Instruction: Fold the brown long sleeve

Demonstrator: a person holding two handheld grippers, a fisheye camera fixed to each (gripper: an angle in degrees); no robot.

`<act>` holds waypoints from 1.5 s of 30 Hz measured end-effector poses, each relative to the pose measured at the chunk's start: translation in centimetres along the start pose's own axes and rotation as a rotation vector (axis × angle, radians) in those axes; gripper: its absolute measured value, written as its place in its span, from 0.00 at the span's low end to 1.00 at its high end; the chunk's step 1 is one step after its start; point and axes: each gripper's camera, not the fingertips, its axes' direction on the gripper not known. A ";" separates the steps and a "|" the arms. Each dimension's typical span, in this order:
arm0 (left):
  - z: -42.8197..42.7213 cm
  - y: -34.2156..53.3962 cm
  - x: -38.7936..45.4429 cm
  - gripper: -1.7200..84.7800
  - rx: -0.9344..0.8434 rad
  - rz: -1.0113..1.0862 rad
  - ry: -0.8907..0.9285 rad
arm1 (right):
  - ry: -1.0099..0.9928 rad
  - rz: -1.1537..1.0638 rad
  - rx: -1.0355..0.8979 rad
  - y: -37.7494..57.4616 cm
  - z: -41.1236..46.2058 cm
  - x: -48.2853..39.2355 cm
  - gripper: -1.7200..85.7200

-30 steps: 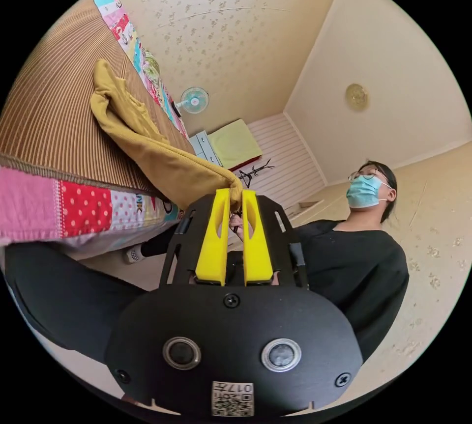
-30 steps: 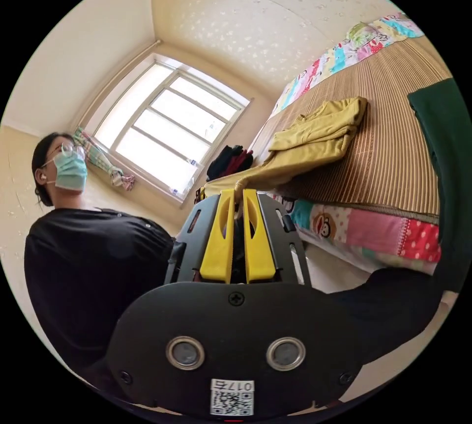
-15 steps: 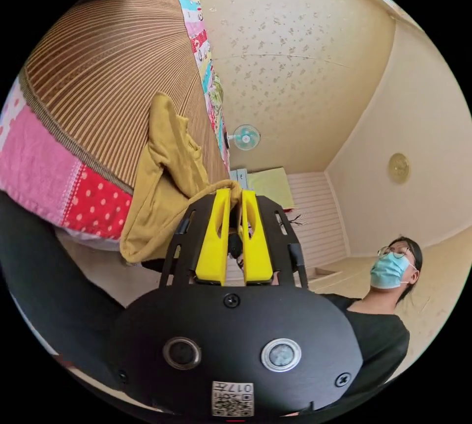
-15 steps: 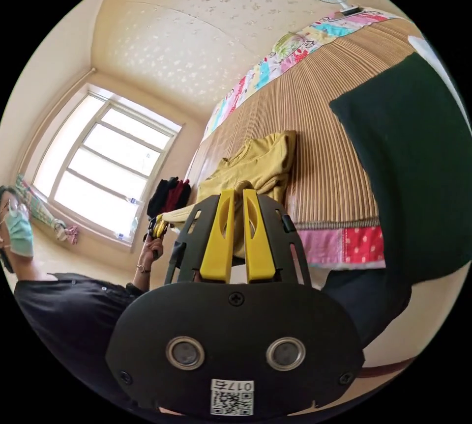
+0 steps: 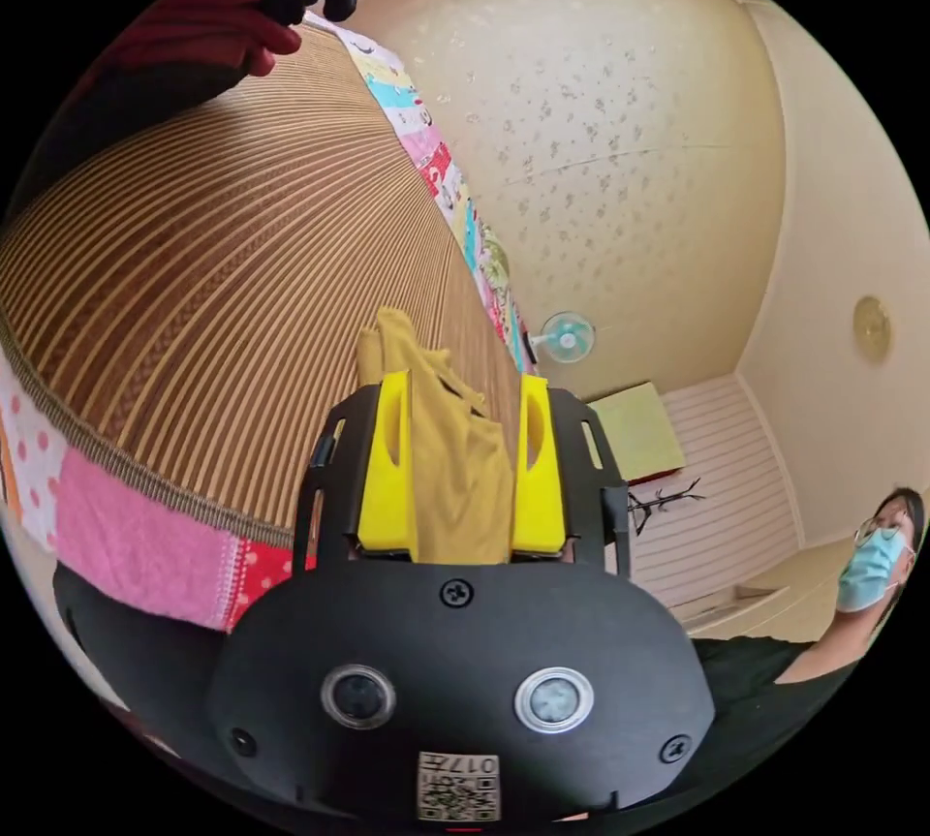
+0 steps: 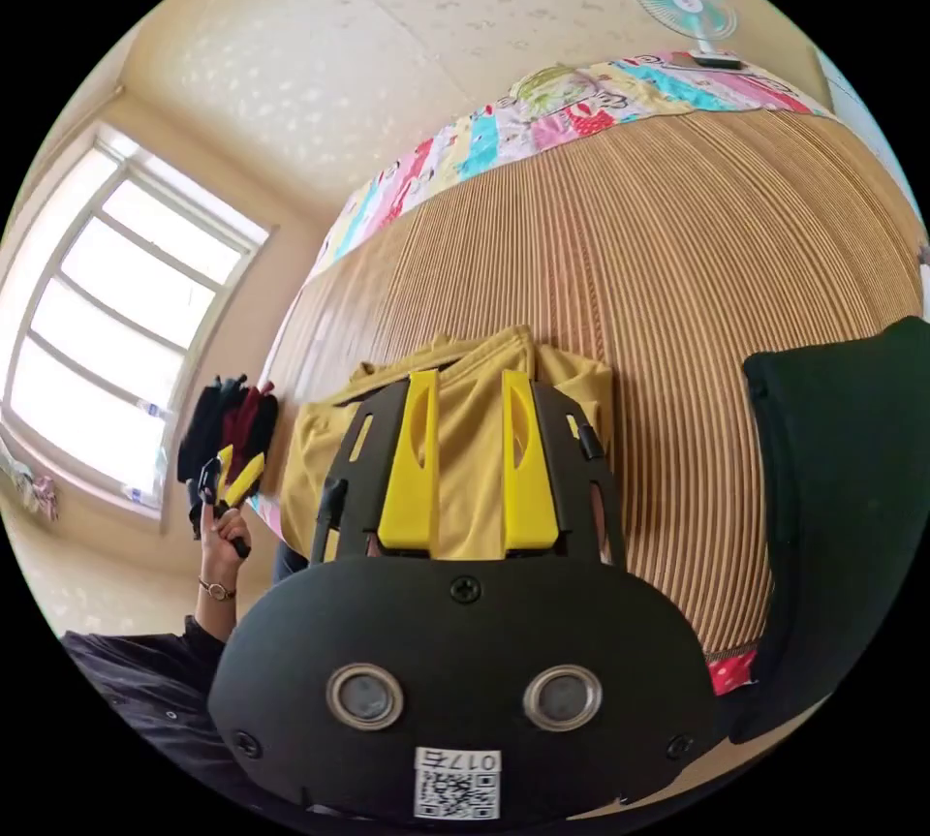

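My left gripper (image 5: pixel 461 400) and right gripper (image 6: pixel 468 398) both stood released, yellow jaws spread over the shirt (image 6: pixel 465 448). The soft mustard shirt lay bunched on the ribbed mat (image 6: pixel 697 294), a dark green cloth (image 6: pixel 852 507) at its 3 o'clock.

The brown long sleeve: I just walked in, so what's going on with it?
A person holding a gripper in each hand is folding the brown long sleeve on a striped bed mat. It lies bunched near the mat's edge. The left gripper and right gripper are both open, fingers spread over the cloth, gripping nothing. A dark green garment lies beside it.
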 end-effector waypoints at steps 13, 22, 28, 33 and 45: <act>7.2 8.8 0.3 0.13 -0.201 -0.063 -0.252 | -0.082 -0.276 -0.167 -2.5 5.3 -16.5 0.17; 8.5 10.7 9.8 0.08 -0.126 0.169 -0.405 | -0.064 -0.593 -0.617 -7.8 12.8 -35.7 0.25; 11.7 12.1 14.3 0.08 -0.114 0.290 -0.386 | 0.421 -0.759 -0.820 -6.4 21.0 -39.4 0.23; 11.2 13.8 16.2 0.09 -0.094 0.391 -0.177 | 0.400 -0.794 -0.718 -8.3 15.6 -35.5 0.13; 18.5 12.6 10.9 0.19 -0.393 0.252 0.116 | -0.113 -0.015 -0.073 -8.0 -12.7 7.6 0.16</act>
